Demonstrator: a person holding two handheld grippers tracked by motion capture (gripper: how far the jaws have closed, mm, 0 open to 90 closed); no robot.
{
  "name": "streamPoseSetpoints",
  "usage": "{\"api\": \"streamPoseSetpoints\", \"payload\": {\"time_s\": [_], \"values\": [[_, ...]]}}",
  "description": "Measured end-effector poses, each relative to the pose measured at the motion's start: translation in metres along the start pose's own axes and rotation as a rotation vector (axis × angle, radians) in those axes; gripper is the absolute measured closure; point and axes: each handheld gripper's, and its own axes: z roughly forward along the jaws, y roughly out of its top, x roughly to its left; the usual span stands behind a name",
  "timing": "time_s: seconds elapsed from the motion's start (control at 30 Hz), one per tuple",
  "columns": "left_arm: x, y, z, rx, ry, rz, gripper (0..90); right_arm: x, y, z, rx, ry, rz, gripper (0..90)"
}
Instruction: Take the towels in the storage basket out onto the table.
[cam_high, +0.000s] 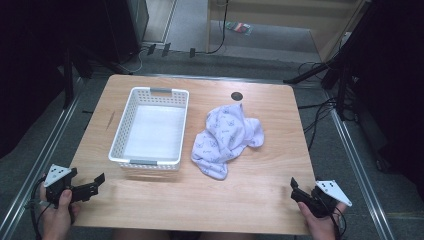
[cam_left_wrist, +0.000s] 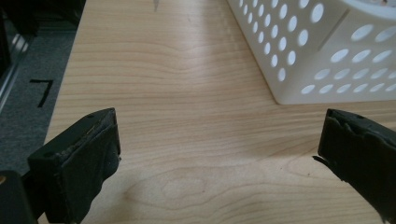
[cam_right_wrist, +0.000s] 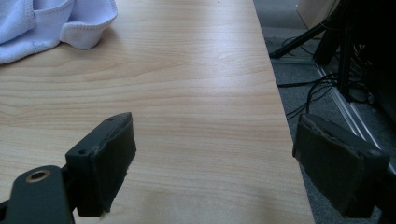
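Note:
A white perforated basket (cam_high: 150, 127) stands empty on the left half of the wooden table (cam_high: 200, 200); its near corner (cam_left_wrist: 327, 56) fills the upper right of the left gripper view. To its right lies a crumpled pale lilac printed cloth (cam_high: 226, 138), and its hem (cam_right_wrist: 51, 23) lies at the top left of the right gripper view. My left gripper (cam_high: 92, 186) is open at the table's near left corner, jaws wide apart over bare wood (cam_left_wrist: 219, 154). My right gripper (cam_high: 295, 190) is open at the near right edge (cam_right_wrist: 212, 163), nothing between its jaws.
A small dark round hole (cam_high: 237, 96) sits near the table's far edge. Grey carpet, metal rails and cables (cam_high: 320, 112) surround the table. A tape mark (cam_left_wrist: 42, 88) lies on the floor at the left. Bare wood lies between the grippers.

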Motion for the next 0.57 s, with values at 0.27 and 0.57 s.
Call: {"api": "streamPoseSetpoints", "payload": {"time_s": [0.27,0.57], "values": [[0.002,-0.0055,-0.0005,-0.003,0.054,0.013,0.0,-0.0001,-0.0006,-0.0016,-0.013,0.009,-0.003,13.5],[0.0002,-0.0077,0.0021,-0.014,0.056,0.008,0.0,0.0003,-0.0004,-0.0008,-0.008,0.007,-0.005,13.5]]}}
